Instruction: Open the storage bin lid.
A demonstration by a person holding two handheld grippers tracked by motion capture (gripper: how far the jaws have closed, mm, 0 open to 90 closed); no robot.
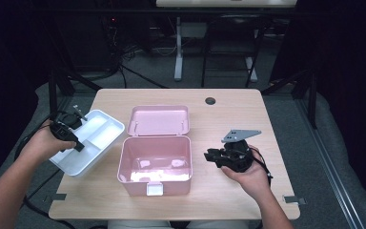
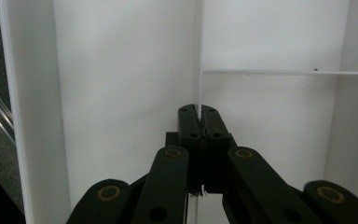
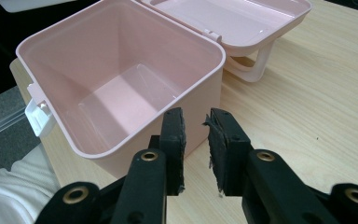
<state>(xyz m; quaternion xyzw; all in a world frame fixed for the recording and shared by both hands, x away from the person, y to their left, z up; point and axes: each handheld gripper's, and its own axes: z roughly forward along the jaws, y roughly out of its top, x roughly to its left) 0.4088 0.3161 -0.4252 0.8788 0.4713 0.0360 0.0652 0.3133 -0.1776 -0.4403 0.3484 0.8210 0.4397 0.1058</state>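
Left tool (image 2: 199,122) is pinched on the white tray's (image 1: 106,138) thin divider near the table's left edge: light, stiff plastic, probably slippery. Right tool (image 3: 196,140) narrow, empty.

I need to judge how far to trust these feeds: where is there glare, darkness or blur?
High view: the room beyond the light wooden table is dark, and ceiling light glares off the open pink plastic box's floor. Left gripper view: the white divided tray looks bright and flat, with soft edges. Right gripper view: evenly lit, the box sharp, the black jaws nearest the lens softer.
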